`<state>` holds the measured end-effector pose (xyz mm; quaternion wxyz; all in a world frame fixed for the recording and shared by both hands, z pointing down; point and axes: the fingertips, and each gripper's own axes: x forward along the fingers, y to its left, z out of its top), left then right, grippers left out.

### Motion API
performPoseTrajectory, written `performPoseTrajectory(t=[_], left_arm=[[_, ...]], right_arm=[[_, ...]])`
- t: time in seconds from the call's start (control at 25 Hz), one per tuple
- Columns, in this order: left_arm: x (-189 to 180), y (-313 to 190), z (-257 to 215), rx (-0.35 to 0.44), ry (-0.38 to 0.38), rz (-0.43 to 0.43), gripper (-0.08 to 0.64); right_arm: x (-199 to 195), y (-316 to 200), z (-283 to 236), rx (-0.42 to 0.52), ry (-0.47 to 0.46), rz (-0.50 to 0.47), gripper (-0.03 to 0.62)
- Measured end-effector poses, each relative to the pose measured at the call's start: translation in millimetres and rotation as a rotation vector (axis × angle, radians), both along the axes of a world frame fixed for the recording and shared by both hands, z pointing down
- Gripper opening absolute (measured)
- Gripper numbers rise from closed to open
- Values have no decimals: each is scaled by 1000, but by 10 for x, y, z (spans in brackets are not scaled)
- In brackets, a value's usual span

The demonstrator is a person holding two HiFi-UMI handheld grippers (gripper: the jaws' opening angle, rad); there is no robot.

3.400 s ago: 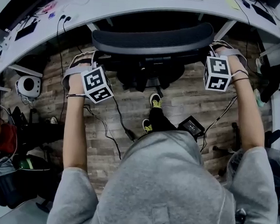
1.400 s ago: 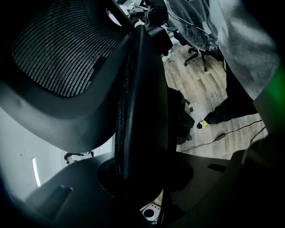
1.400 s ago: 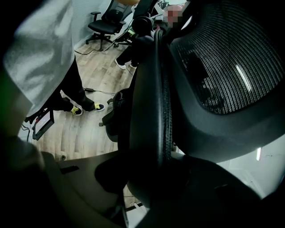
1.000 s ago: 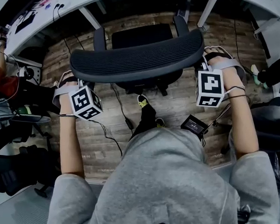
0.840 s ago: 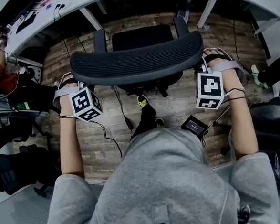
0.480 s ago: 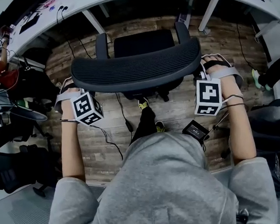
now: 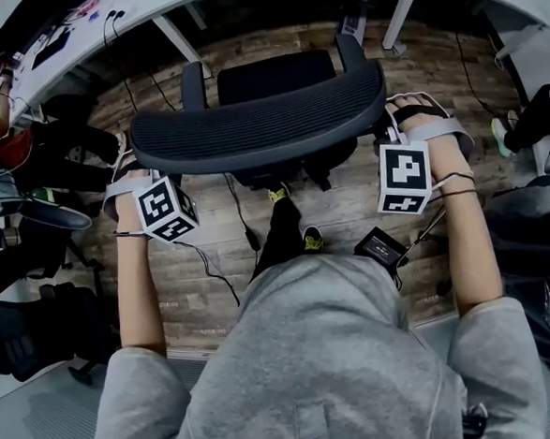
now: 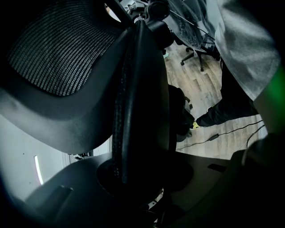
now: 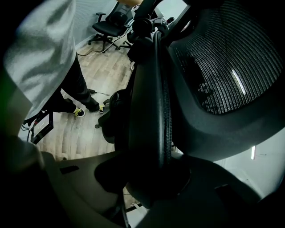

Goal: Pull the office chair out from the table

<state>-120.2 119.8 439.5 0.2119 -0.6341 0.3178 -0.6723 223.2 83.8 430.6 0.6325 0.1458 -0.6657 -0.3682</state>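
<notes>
The black mesh office chair's backrest point(image 7: 258, 119) curves across the middle of the head view, with its seat point(image 7: 271, 73) out beyond the white table point(image 7: 92, 18). My left gripper point(image 7: 134, 160) is shut on the backrest's left end and my right gripper point(image 7: 397, 112) on its right end. In the left gripper view the backrest's rim point(image 8: 138, 102) runs straight down between the jaws of the left gripper point(image 8: 138, 176). The right gripper view has the backrest's rim point(image 9: 153, 102) clamped the same way in the right gripper point(image 9: 151, 176). The fingertips are hidden in shadow.
Cables and a black power box point(image 7: 383, 247) lie on the wooden floor by the person's yellow-soled shoes point(image 7: 309, 237). Table legs point(image 7: 179, 40) stand behind the chair. Another black chair point(image 7: 23, 337) is at the lower left, with bags and clutter along the left side.
The chair has rolled out from under the table toward the person with both grippers holding it. In the last second it came only slightly nearer.
</notes>
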Motion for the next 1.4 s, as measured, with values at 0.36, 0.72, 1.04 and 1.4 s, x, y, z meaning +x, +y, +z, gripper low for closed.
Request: performPoseTrajectory(t=[0.36,0.72,1.04,1.4], left_arm=[[33,137,20,2,-3,-3,120],[47,233,-7,18,6,-1,121],[51,122,-26,73,210,-86,232],[-235,306,-204,156,697,-266,287]], right_arm=[[41,177,24,-4,-2,7,118],[53,351,3,0,-17,-4,120],[4,355,-223,37,-387,-36,183],[535,452,-489,56,-613,210,227]])
